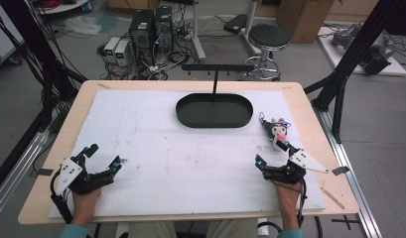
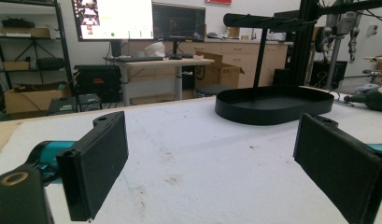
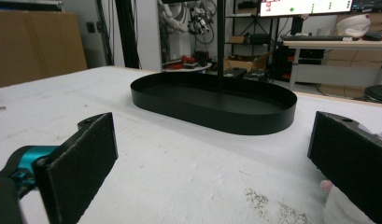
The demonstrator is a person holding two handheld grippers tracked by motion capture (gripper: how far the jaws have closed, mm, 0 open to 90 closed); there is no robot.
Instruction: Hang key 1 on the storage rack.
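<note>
Item: small plush toy (image 1: 278, 130), grey with pink, lying at right of the frame on the bench (image 1: 190, 163), just beyond the right hand-held gripper (image 1: 273, 152); jaws wide apart, empty. Left hand-held gripper (image 1: 105, 154), lower left, likewise open and empty. Black oval tray (image 1: 214, 110) with hanger stand, upper centre. Step judged: approach before pickup; next, right jaws must straddle the toy. Toy cut off at frame edge in right gripper view; details unclear

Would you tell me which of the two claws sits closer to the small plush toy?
The right claw: the plush toy lies just beyond its fingertips, while the left claw sits across the table.
</note>
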